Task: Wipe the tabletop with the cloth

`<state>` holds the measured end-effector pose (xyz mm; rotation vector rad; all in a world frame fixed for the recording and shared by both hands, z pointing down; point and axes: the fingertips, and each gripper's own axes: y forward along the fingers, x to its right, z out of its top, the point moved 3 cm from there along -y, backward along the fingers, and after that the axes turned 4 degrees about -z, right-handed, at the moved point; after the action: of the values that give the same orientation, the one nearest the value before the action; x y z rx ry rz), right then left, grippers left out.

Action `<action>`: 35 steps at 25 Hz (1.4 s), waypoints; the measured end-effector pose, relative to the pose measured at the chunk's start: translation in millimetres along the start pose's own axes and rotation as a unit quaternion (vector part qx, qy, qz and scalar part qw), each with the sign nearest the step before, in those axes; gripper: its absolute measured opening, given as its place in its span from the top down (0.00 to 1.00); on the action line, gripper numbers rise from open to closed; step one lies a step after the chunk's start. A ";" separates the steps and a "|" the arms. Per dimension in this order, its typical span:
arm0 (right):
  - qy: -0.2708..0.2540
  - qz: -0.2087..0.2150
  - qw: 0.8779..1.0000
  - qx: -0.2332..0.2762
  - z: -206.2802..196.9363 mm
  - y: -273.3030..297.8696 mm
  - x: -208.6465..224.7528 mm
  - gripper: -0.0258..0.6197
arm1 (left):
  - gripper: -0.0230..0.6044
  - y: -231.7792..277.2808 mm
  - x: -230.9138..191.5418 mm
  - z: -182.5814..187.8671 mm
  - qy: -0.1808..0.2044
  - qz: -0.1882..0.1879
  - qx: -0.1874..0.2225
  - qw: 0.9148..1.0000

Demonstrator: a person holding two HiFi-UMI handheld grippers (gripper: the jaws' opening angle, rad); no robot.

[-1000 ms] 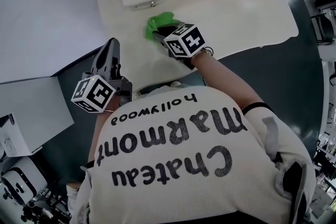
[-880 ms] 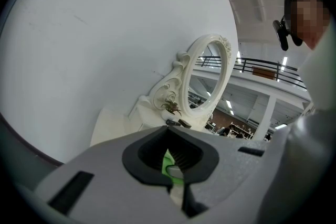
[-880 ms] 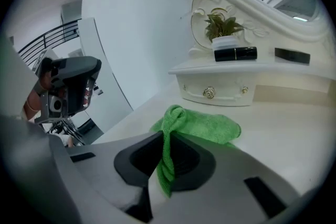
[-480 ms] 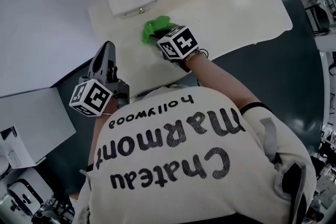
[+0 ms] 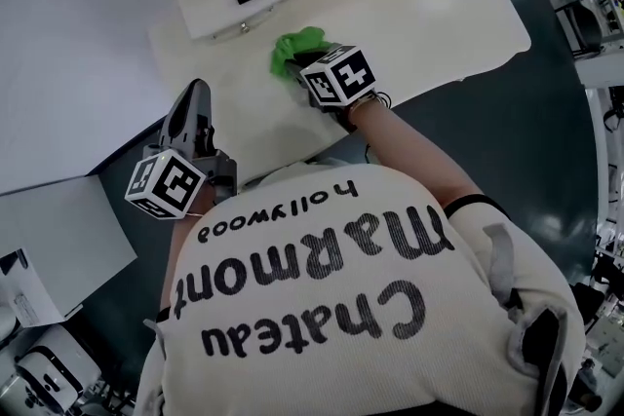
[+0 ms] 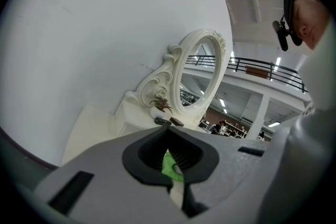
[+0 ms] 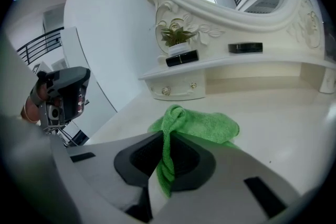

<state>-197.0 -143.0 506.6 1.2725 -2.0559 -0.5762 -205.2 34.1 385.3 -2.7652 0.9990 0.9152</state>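
I work in a big indoor hall dressed up as a bedroom corner, not a real home. A cream carved dressing table [image 5: 429, 19] with an oval ornate-framed mirror [image 6: 202, 68] stands against a bare white partition wall [image 5: 68, 34]. Far right, a black-railed upper gallery [image 6: 262, 66] and ceiling strip lights [image 6: 274, 124] show.

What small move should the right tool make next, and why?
Probably slide the right tool sideways to the person's right, with the green cloth pressed down. The tool is shut on the cloth, whose free part lies on the tabletop, and a wide bare stretch lies on that side.
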 end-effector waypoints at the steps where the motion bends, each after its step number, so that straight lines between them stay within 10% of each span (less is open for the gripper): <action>1: 0.003 -0.004 1.000 0.002 -0.3 -2.1 4.3 0.88 | 0.95 1.1 1.7 -0.9 0.000 -0.001 0.000 1.000; 35: 0.091 -0.122 0.987 0.052 -0.6 -49.7 108.9 0.88 | 0.95 3.6 1.0 -21.7 -0.003 -0.002 -0.051 0.999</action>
<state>-201.0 -262.7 506.3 1.5912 -1.8146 -0.4459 -195.6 25.3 403.0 -2.8443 0.9709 1.0016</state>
